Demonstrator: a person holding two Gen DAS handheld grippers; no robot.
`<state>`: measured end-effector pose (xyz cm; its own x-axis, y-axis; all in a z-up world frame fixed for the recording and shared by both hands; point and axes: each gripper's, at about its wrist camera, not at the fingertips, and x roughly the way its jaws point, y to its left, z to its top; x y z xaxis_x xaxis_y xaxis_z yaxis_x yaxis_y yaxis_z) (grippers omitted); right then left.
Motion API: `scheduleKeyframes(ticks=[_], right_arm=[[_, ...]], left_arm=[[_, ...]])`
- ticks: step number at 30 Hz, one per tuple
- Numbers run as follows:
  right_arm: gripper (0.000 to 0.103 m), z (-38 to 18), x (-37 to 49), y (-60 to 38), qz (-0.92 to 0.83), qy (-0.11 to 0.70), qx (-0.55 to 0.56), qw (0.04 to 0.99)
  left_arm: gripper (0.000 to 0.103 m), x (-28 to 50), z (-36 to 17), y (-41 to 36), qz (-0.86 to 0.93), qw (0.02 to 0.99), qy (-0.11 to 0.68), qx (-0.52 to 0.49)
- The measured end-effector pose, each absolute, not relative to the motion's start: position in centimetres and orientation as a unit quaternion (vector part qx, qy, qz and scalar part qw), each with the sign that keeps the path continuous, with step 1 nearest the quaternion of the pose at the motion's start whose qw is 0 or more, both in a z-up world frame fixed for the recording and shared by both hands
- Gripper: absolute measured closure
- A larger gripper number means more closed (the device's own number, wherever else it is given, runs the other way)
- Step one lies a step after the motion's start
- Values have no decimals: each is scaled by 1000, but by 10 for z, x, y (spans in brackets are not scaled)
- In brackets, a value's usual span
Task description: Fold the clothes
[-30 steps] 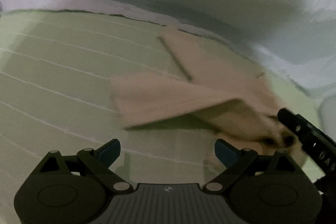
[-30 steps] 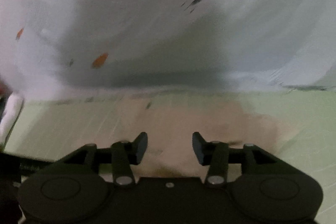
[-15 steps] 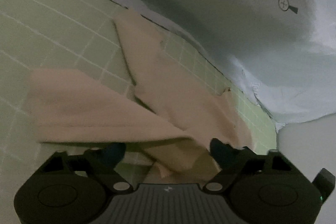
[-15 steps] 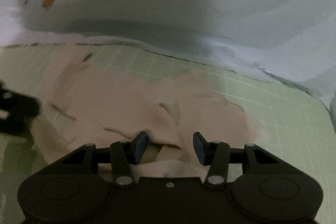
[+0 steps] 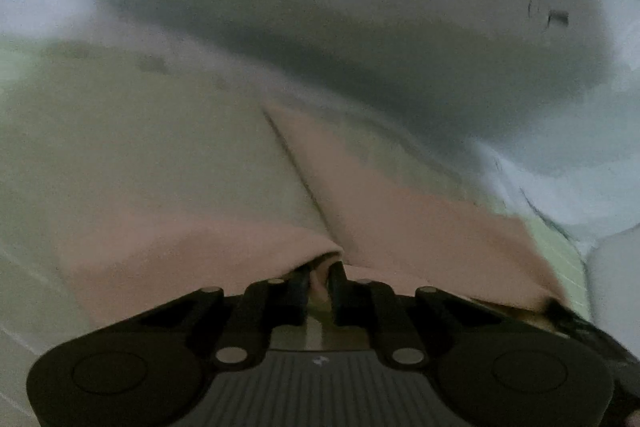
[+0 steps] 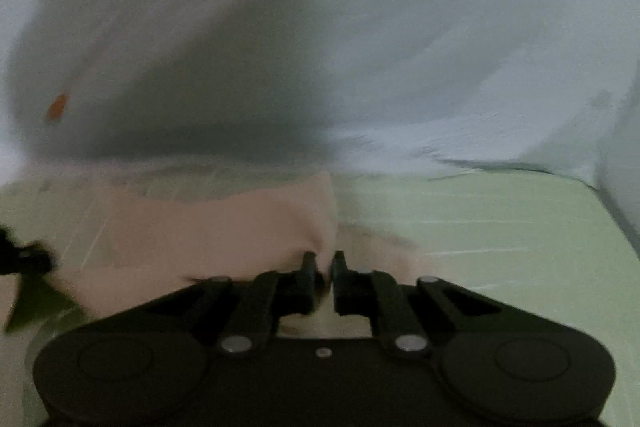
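Left gripper [image 5: 319, 277], right gripper [image 6: 323, 267]: both agape half a second ago, now clenched on near edge of beige garment [image 5: 400, 211], ahead on green mat [image 6: 500, 219]. Judged: fold lift ready.

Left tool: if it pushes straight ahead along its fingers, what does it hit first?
The left tool is already shut on the beige garment; ahead lies more garment, then probably the green mat. Blur obscures depth.

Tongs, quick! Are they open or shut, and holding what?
Left tongs: shut on the pink cloth.
Right tongs: shut on the pink cloth too.
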<state>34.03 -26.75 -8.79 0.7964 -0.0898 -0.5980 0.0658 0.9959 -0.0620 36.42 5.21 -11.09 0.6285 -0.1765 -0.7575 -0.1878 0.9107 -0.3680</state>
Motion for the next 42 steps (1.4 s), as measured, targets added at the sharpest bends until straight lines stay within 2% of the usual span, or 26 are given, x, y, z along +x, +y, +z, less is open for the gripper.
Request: scheduleKeyframes(ticks=[7,12,15,16,17,18,19,21,28,34,42], right_arm=[[96,-60,325,-333,-154,260,26,953],[95,-75,329,-364,-190,273,66,941],[93,-90,333,-364,-197,301,84,929],[83,-93,333,-362,-200,308,89,926],[70,-95,332,-360,-203,313,92,923],[62,-97,330,-358,-207,317,95,921],[55,-97,328,-356,-210,319,101,919],[54,-98,318,-345,-206,322,116,917],[55,-96,278,-292,-191,320,144,917],[62,-102,271,-249,-127,344,160,917],[62,-114,261,-235,-95,387,173,901]], left_arm=[[92,372,-82,115,125,909,365,-158],[91,378,-61,160,210,919,313,-118],[85,379,-74,164,208,903,350,-139],[80,376,-78,158,196,902,359,-140],[70,372,-81,151,183,901,367,-140],[60,368,-84,144,171,901,375,-140],[57,365,-87,136,154,900,381,-143],[52,353,-96,115,105,894,405,-162],[52,327,-128,31,-40,847,489,-207],[51,321,-128,-15,-109,826,511,-212],[51,332,-132,-23,-119,804,526,-249]])
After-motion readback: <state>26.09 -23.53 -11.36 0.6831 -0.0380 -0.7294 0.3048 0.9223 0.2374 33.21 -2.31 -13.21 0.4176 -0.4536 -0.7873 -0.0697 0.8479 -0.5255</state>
